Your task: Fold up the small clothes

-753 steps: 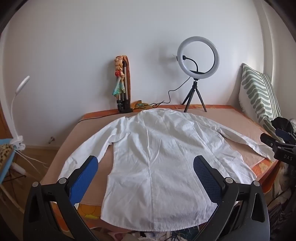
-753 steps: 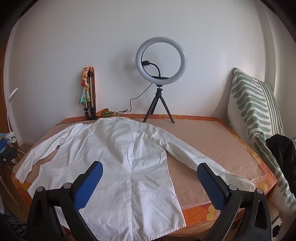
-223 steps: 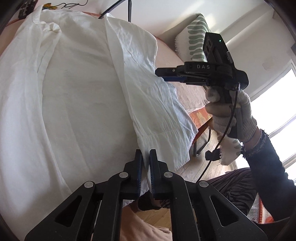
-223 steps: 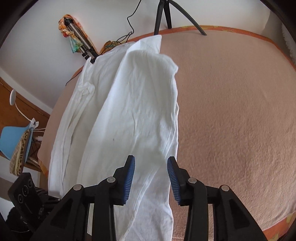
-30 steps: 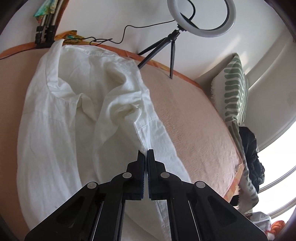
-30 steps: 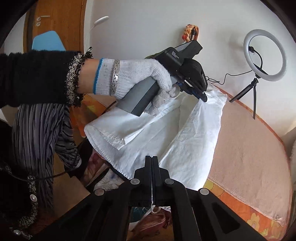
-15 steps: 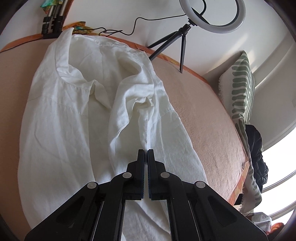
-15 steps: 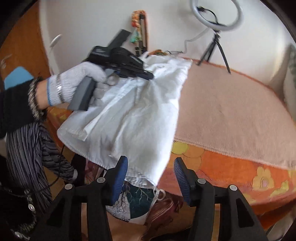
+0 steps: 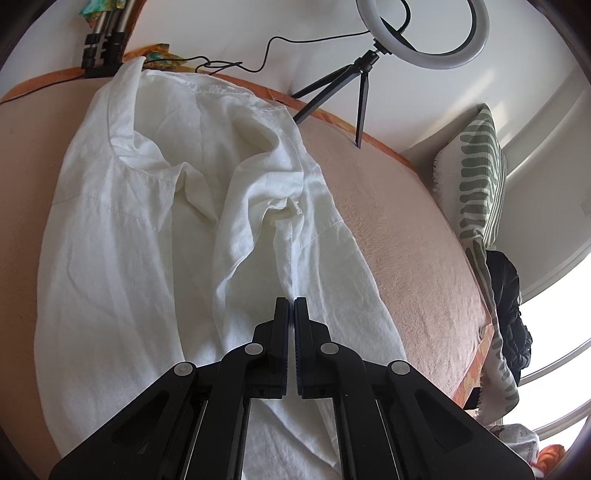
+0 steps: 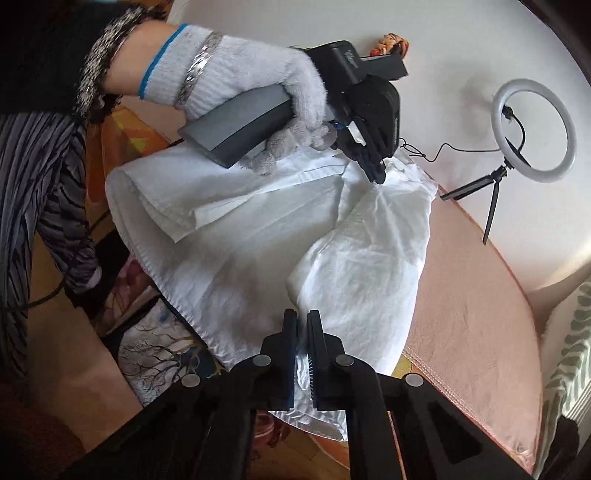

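A white shirt (image 9: 155,236) lies crumpled and partly folded on the peach-covered table (image 9: 413,258). My left gripper (image 9: 290,306) is shut on a ridge of the shirt's cloth near its middle. In the right wrist view the left gripper (image 10: 373,173) pinches the shirt (image 10: 258,251) from above, held by a white-gloved hand (image 10: 255,88). My right gripper (image 10: 302,321) is shut on the shirt's lower edge, which hangs over the table's front edge.
A ring light on a tripod (image 9: 421,33) stands at the back of the table, with a folded tripod (image 9: 105,48) at the back left. A green-striped pillow (image 9: 476,177) and dark clothes (image 9: 509,310) lie to the right.
My right gripper was open half a second ago and has shut on the shirt's lower edge. My left gripper stays shut on the cloth and has drawn it slightly nearer.
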Tool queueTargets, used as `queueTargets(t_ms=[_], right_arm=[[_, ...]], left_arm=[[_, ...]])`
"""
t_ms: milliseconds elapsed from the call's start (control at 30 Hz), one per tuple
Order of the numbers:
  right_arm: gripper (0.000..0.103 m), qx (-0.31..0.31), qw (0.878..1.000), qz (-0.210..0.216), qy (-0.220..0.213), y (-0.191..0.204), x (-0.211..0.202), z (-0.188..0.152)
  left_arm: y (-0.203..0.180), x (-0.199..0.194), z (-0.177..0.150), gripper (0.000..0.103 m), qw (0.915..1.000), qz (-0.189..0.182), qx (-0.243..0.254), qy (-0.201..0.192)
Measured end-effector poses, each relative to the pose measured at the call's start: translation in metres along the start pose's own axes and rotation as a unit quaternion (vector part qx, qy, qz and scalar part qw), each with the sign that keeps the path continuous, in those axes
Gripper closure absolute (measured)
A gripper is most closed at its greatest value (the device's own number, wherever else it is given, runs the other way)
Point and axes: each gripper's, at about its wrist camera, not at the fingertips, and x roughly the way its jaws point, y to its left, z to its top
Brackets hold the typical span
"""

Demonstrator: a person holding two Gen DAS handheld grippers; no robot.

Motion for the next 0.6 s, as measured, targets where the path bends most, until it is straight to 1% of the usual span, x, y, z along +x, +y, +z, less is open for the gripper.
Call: queueTargets(t_ms=[33, 67, 100, 167, 200, 233, 300, 333, 367, 400, 433, 467, 500, 533, 567, 600], right_arm=[[0.102, 0.029, 0.999, 0.019, -0.003, -0.008, -0.006, 0.004], [0.102, 0.064, 0.997, 0.049, -0.013, -0.015, -0.015, 0.009], [0.102, 0.099, 0.992, 0.078, -0.030, -0.025, -0.027, 0.014], [0.102, 0.135, 0.984, 0.105, -0.053, -0.036, -0.041, 0.022], [0.102, 0.148, 0.980, 0.119, -0.054, -0.039, -0.040, 0.024], [0.102, 0.148, 0.980, 0.122, -0.045, -0.039, -0.034, 0.024], [0.102, 0.112, 0.989, 0.092, -0.010, -0.027, -0.017, 0.021], [0.101, 0.098, 0.991, 0.093, 0.013, -0.021, -0.009, 0.016], [0.101, 0.091, 0.989, 0.114, 0.037, -0.017, -0.002, 0.012], [0.096, 0.090, 0.986, 0.134, 0.053, -0.016, 0.000, 0.008], [0.093, 0.094, 0.983, 0.150, 0.054, -0.019, -0.003, 0.006], [0.085, 0.104, 0.979, 0.171, 0.045, -0.025, -0.011, 0.003], [0.070, 0.118, 0.976, 0.179, 0.029, -0.033, -0.021, 0.000], [0.065, 0.138, 0.975, 0.177, 0.007, -0.044, -0.033, -0.004], [0.065, 0.161, 0.971, 0.175, -0.013, -0.056, -0.042, -0.010], [0.064, 0.194, 0.966, 0.171, -0.019, -0.072, -0.045, -0.015]], left_arm=[[-0.002, -0.004, 0.001, 0.102, 1.0000, -0.002, 0.003, -0.006], [-0.005, -0.008, 0.002, 0.102, 0.9999, -0.002, 0.010, -0.012], [-0.006, -0.010, 0.004, 0.102, 0.9997, -0.001, 0.016, -0.017], [-0.006, -0.008, 0.004, 0.102, 0.9995, 0.008, 0.025, -0.017], [-0.003, -0.004, 0.002, 0.102, 0.9995, 0.015, 0.025, -0.010], [0.000, 0.000, -0.001, 0.102, 0.9996, 0.020, 0.022, -0.003], [0.002, 0.010, -0.009, 0.102, 0.9991, 0.025, 0.027, 0.022], [0.001, 0.012, -0.013, 0.102, 0.9986, 0.029, 0.031, 0.031], [-0.001, 0.009, -0.015, 0.102, 0.9983, 0.032, 0.036, 0.033], [-0.004, 0.004, -0.016, 0.102, 0.9982, 0.031, 0.040, 0.034], [-0.008, -0.004, -0.017, 0.102, 0.9983, 0.023, 0.046, 0.029], [-0.014, -0.014, -0.016, 0.102, 0.9980, 0.020, 0.058, 0.018], [-0.022, -0.025, -0.016, 0.102, 0.9970, 0.019, 0.075, 0.002], [-0.031, -0.034, -0.015, 0.102, 0.9953, 0.014, 0.096, -0.012], [-0.041, -0.037, -0.014, 0.102, 0.9930, 0.010, 0.116, -0.022], [-0.049, -0.037, -0.013, 0.102, 0.9910, 0.006, 0.131, -0.027]])
